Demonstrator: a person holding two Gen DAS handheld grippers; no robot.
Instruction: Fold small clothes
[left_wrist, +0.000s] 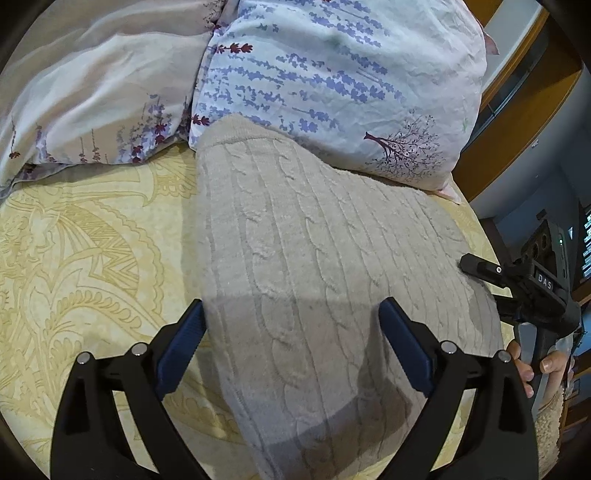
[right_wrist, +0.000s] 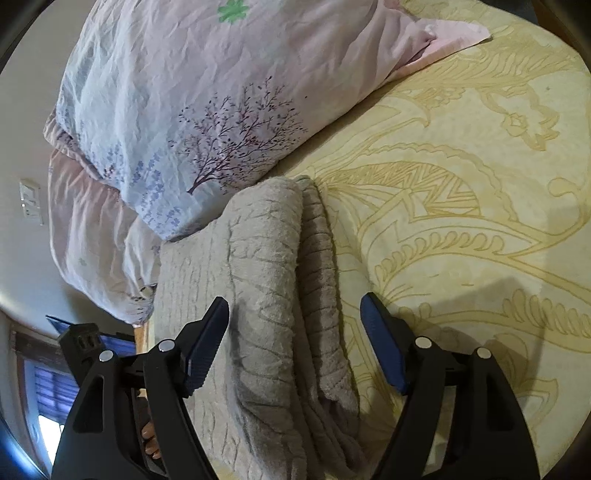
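Looking through the left wrist camera, you see your left gripper with its jaws spread wide and nothing clamped between them. The blue pads stand apart over a beige cable-knit sweater, which lies folded on a yellow patterned bedsheet. The left pad sits at the sweater's left edge; the right pad hangs over the knit surface. Neither pad can be seen pressing the fabric. The far end of the sweater touches a floral pillow, and a pale quilt lies beside that pillow on the left. At the right edge of this view, your right gripper shows as a black finger tip resting at the sweater's right border, with your right hand wrapped around its handle below.

In the right wrist camera, your right gripper is also well open and holds nothing. Its pads straddle the stacked edge of the sweater, where several folded layers show as ridges running away from you. The left pad is over the top layer; the right pad is over the bedsheet, just beside the folded edge. The pillow lies against the sweater's far end. Fingers of your left hand appear behind the left arm of the tool, low on the left.
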